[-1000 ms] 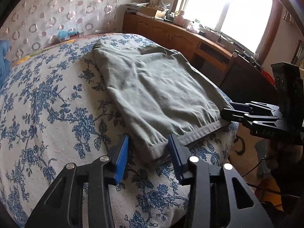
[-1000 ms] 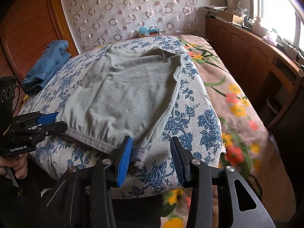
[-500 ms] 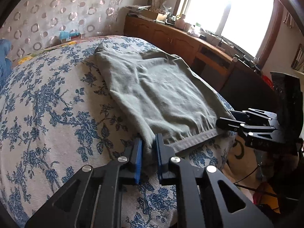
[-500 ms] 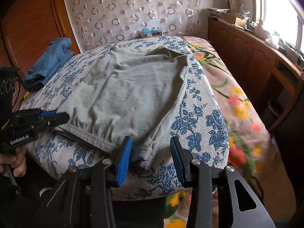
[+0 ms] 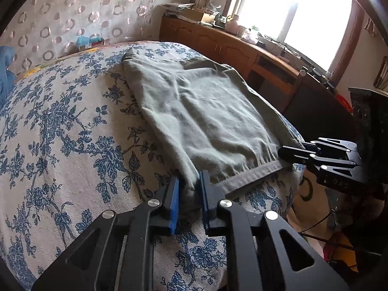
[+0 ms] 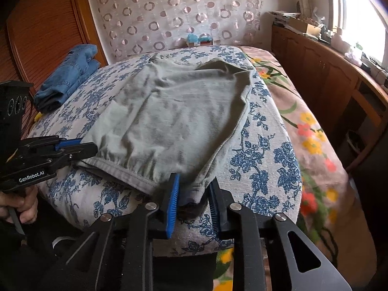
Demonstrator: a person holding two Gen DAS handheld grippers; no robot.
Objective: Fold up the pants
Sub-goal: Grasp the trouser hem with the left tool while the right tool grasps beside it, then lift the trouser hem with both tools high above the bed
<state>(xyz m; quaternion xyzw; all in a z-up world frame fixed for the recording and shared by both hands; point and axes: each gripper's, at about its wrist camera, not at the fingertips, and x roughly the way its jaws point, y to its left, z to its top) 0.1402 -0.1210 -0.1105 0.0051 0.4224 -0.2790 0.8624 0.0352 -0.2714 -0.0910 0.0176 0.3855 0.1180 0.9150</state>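
Right now, at the far left of the bed, a folded pair of blue denim jeans [image 6: 66, 76] lies beside the brown wooden wall panel [image 6: 41, 31]. Nearer, the left gripper [image 5: 189, 189] has just closed its black jaws with blue pads on the near left corner of the grey-green cotton pants [image 5: 206, 118], pinching the waistband there. These pants lie flat, folded lengthwise, on the white bedspread with blue flower print [image 5: 60, 133], waistband toward the near edge and legs running to the far end. At the near right corner of the waistband the right gripper [image 6: 194, 195] has also just been closing, and bunched cloth sits between its blue pads; they seem to press it, though the fold hides the contact. Farther right, a pink floral blanket [image 6: 312, 133] covers the bed's edge, and a long brown wooden sideboard [image 6: 327, 72] stands under the bright window [image 5: 295, 14].
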